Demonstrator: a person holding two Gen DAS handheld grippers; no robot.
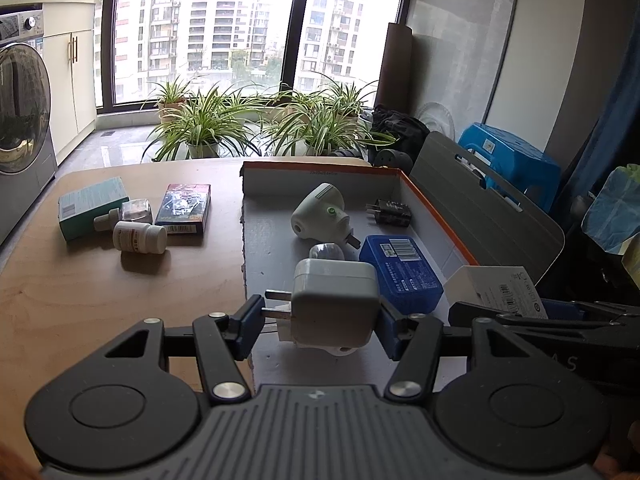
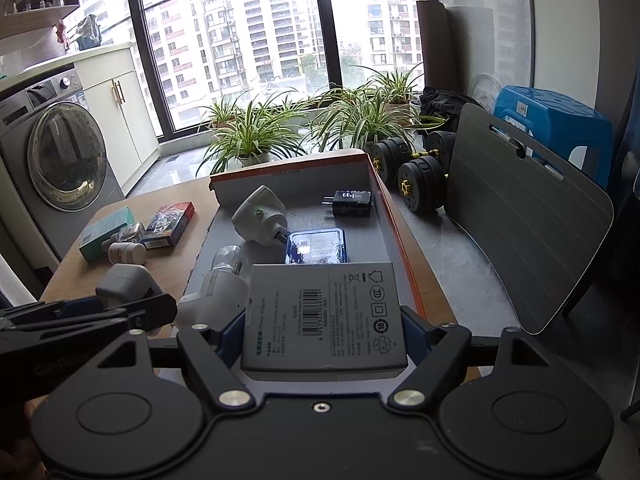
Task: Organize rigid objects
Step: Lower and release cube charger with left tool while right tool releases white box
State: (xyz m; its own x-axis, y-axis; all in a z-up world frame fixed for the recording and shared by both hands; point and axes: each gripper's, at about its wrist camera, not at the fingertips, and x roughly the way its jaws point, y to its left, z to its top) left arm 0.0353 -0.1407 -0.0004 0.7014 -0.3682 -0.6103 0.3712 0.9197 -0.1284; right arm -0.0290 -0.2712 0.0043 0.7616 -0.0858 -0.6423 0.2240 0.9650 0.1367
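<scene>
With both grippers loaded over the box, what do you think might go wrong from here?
1. The left gripper clamps the white charger with one pad near its prongs, so it may twist or slip.
2. The right gripper holds the adapter box close beside it; the two might collide.
3. The orange-rimmed box looks crowded near the blue case, so a drop could knock things.

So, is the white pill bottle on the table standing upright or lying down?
Lying down. The white pill bottle rests on its side on the wooden table, cap pointing right.
</scene>
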